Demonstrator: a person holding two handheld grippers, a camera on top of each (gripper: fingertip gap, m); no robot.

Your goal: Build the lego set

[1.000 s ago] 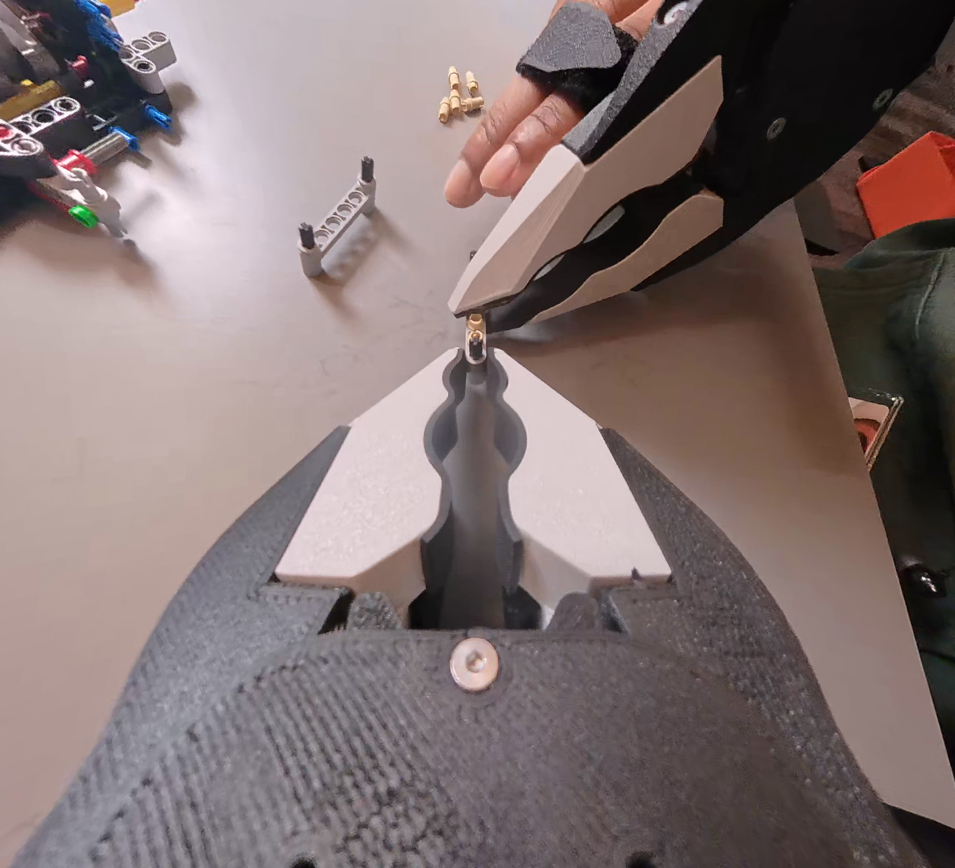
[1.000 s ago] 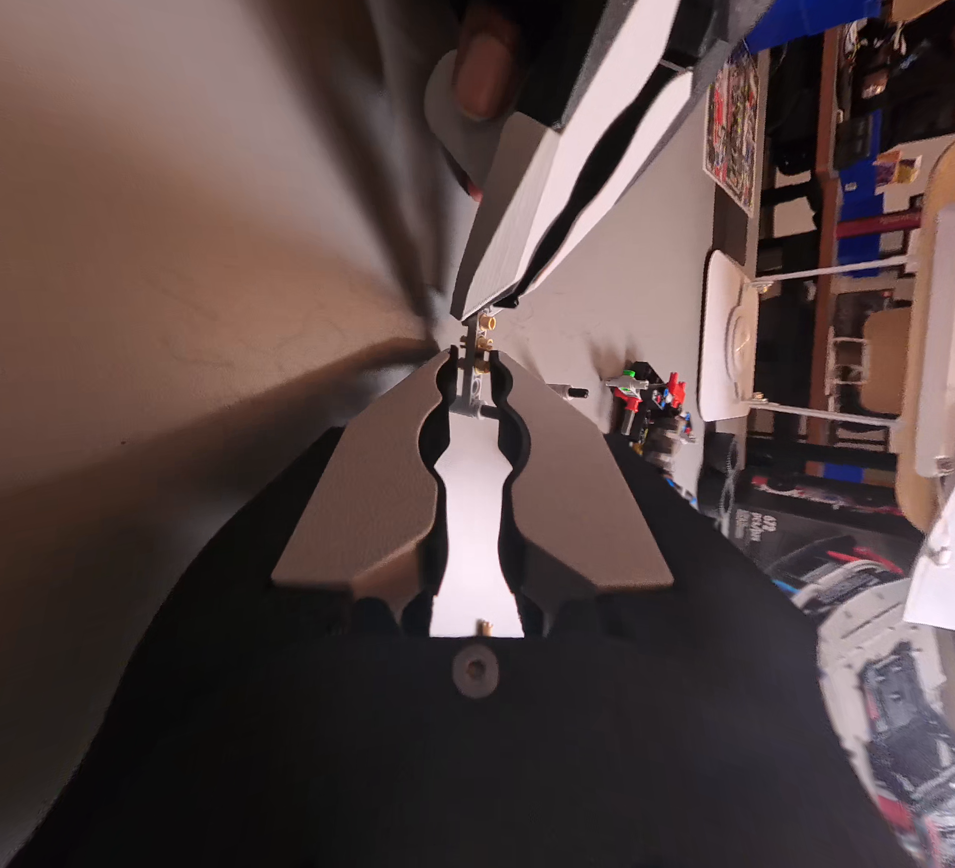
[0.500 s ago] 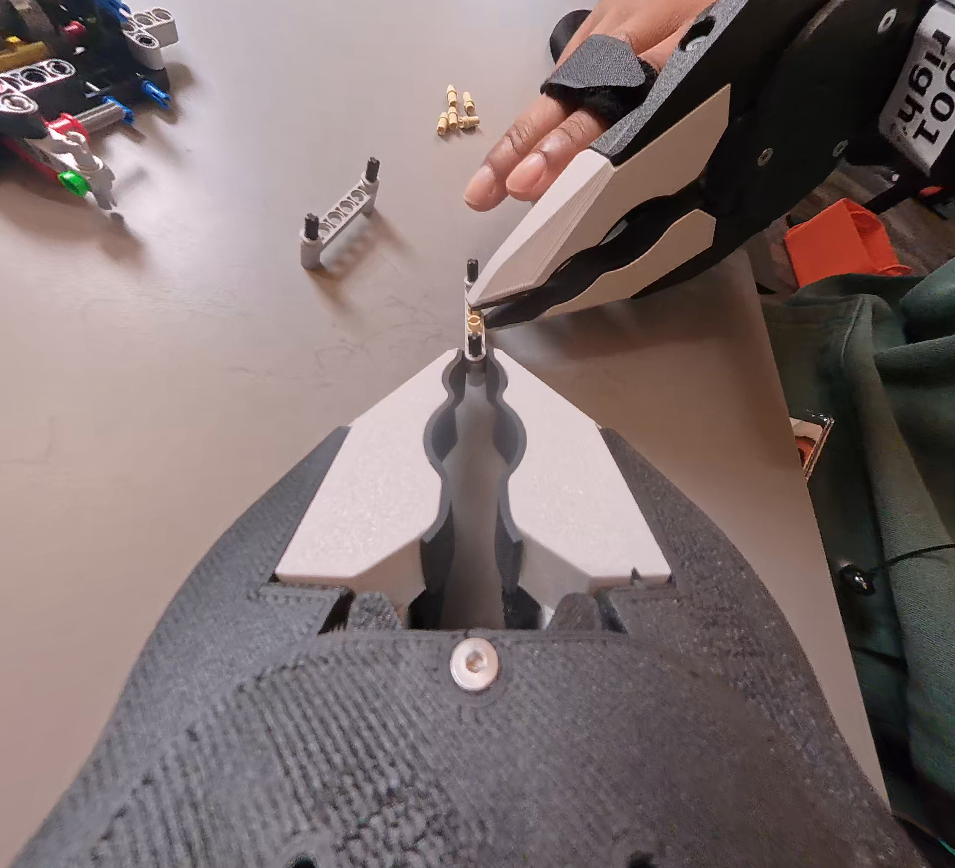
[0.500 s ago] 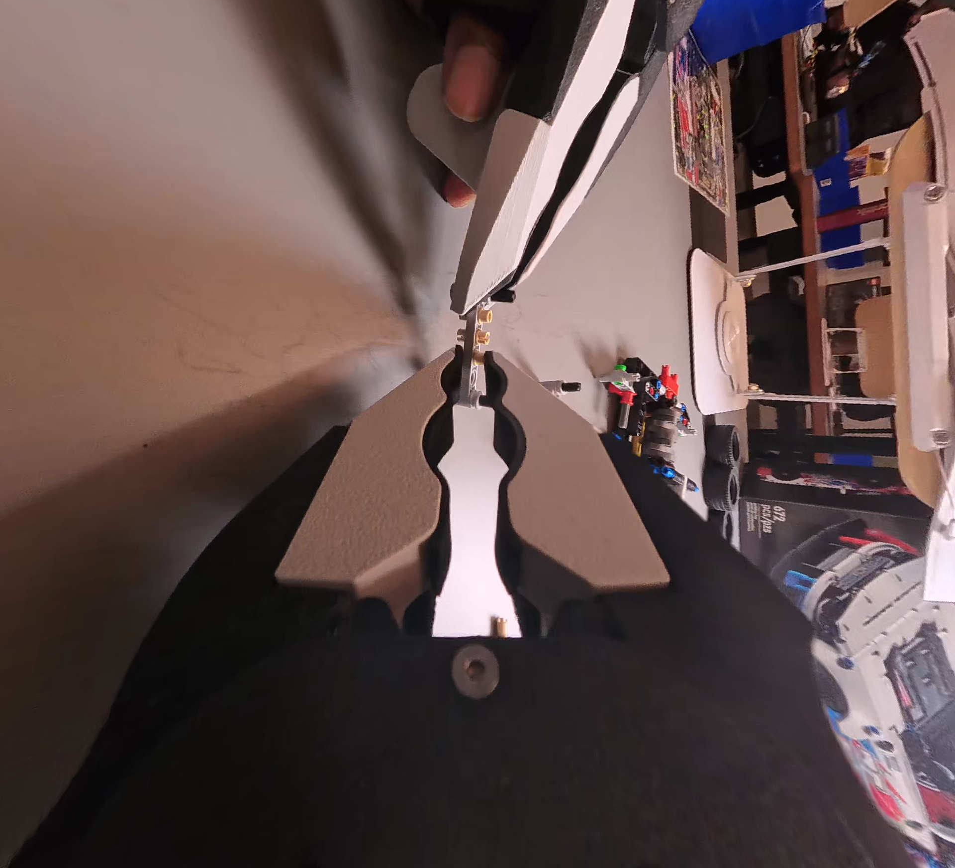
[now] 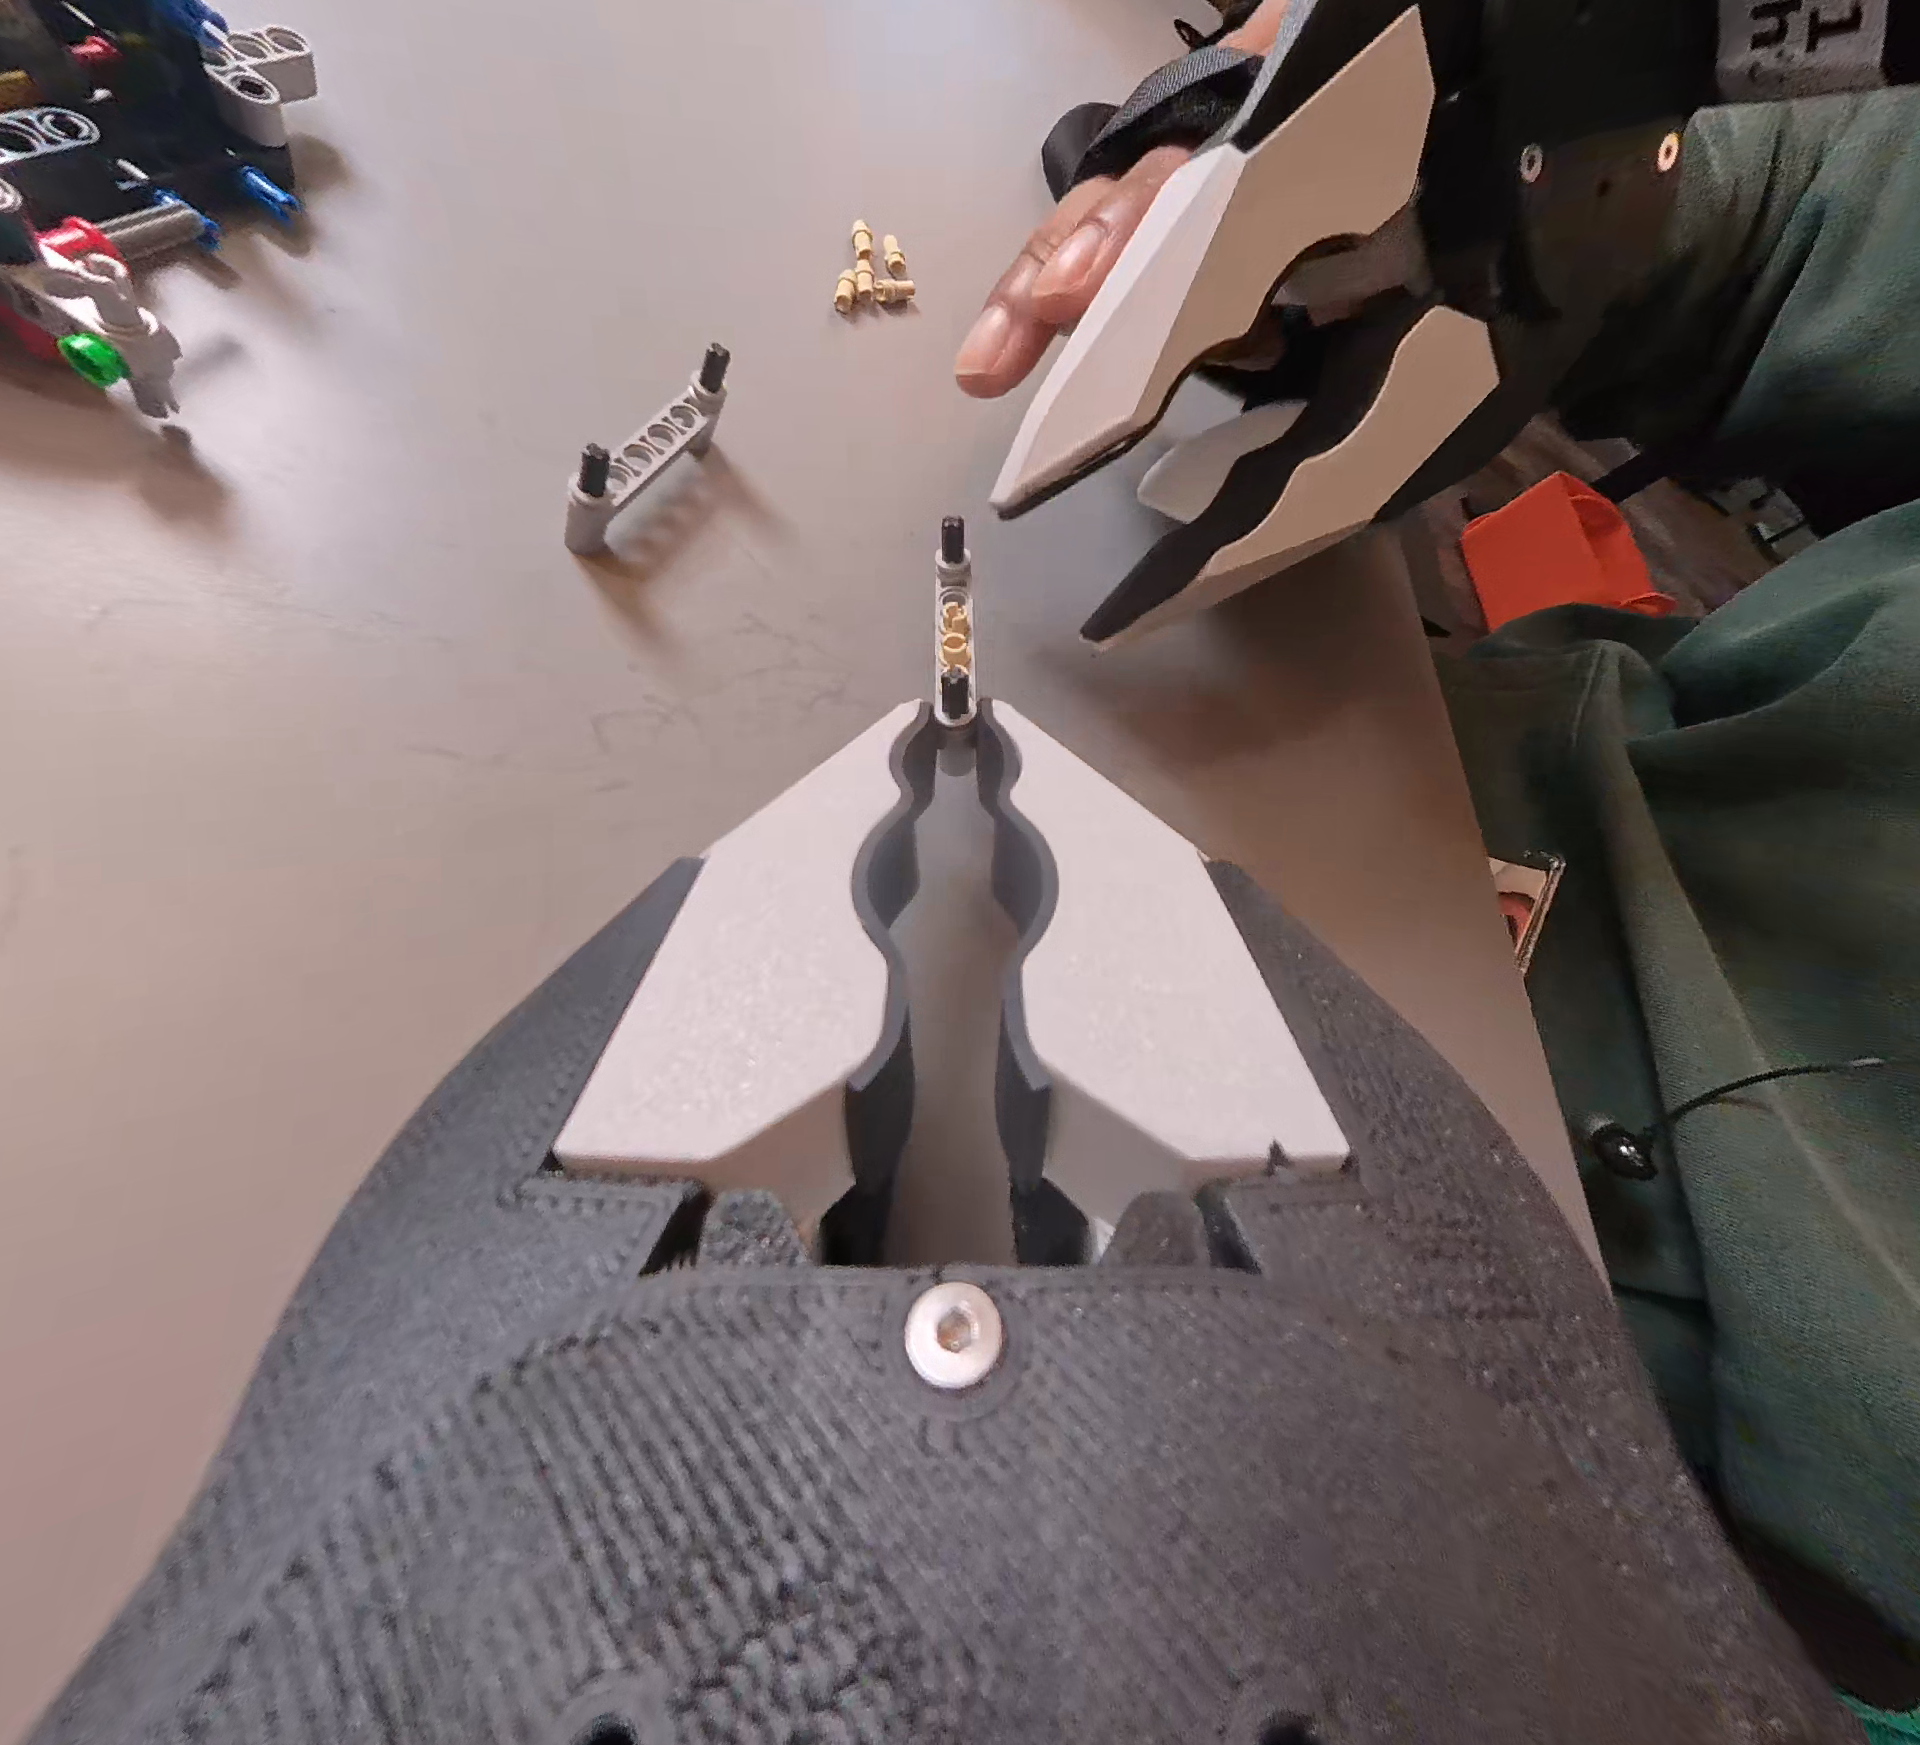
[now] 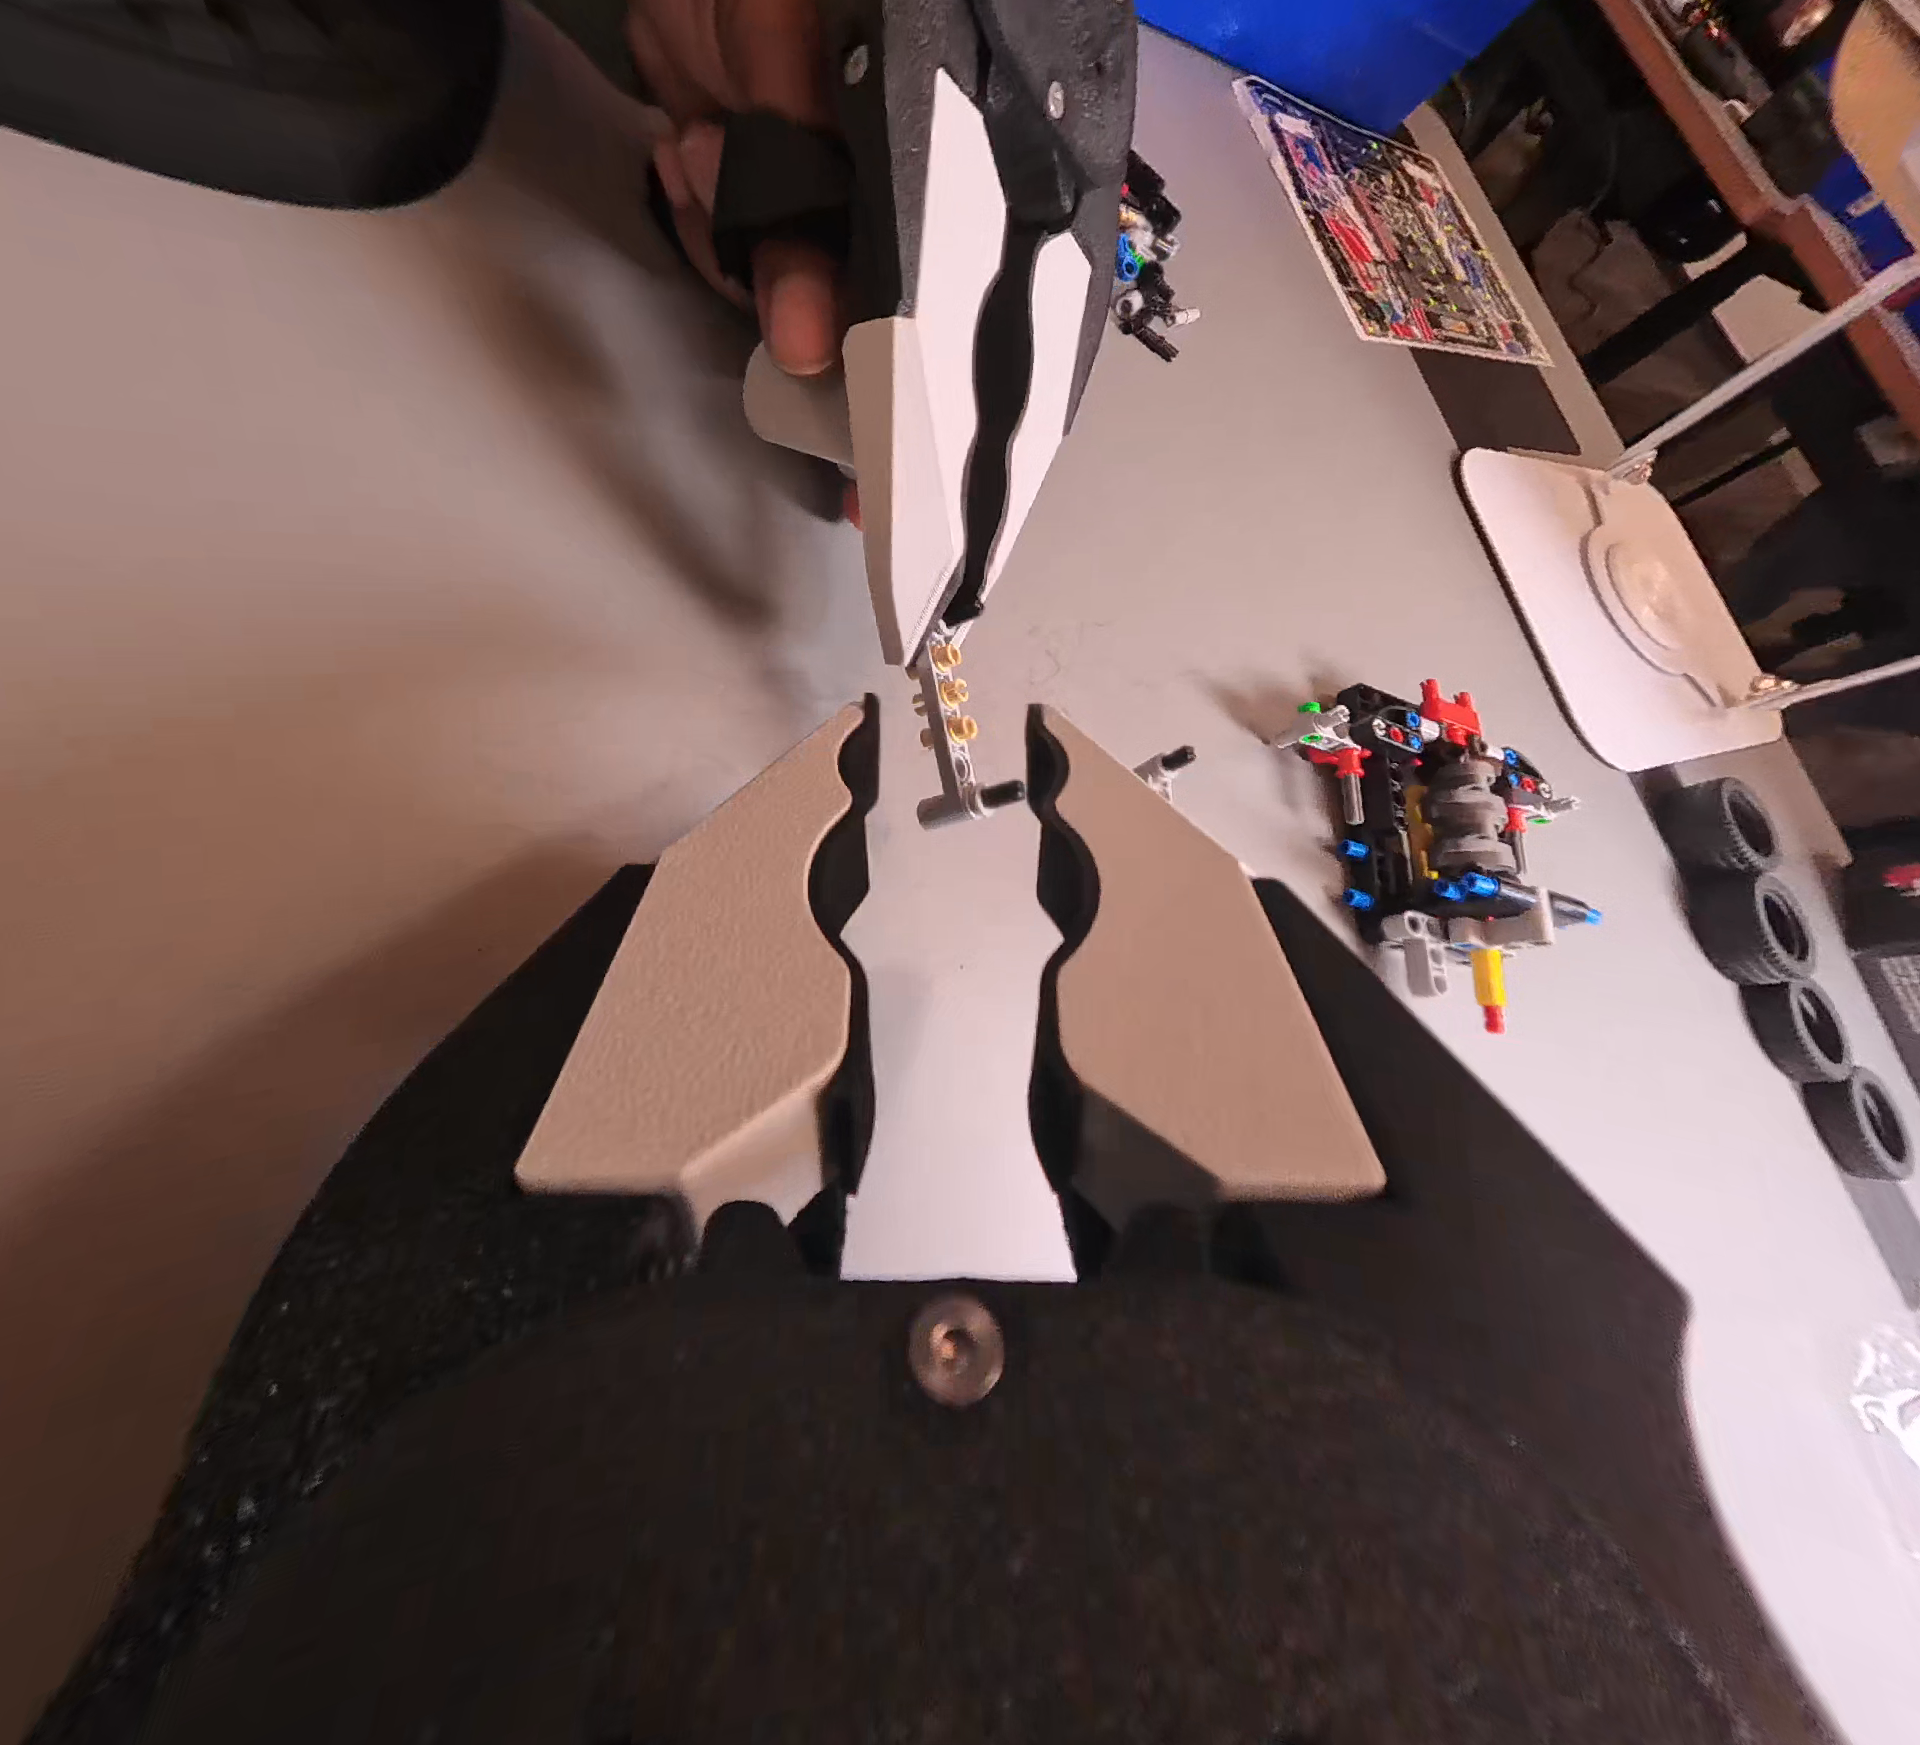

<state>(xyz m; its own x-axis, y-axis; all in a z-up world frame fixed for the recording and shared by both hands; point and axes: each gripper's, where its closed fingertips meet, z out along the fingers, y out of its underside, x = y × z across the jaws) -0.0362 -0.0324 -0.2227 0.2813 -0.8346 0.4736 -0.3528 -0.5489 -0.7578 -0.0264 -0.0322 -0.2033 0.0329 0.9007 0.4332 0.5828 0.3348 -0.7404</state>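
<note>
My left gripper (image 5: 954,710) is shut on one end of a thin grey beam (image 5: 953,599), held above the table. The beam has a black pin at each end and tan pins in its middle holes. My right gripper (image 5: 1049,573) is open and empty, just right of the beam's far end. In the right wrist view the beam (image 6: 951,750) hangs from the left gripper (image 6: 935,641), and its free end lies between the spread tips of my right gripper (image 6: 951,713), touching neither finger.
A second grey beam with black pins (image 5: 646,459) and loose tan pins (image 5: 873,277) lie on the table. The part-built model (image 6: 1439,822) sits to one side, with tyres (image 6: 1787,947), a white base (image 6: 1600,594) and a printed sheet (image 6: 1392,241) beyond. My left and right fingertips are right by each other. Both grippers' tips are roughly 15 cm from the part-built model (image 6: 1439,822).
My right gripper was shut at the beam with a tan pin; it has opened and drawn back to the right. The left gripper still holds the beam, now shown with more of its length.
</note>
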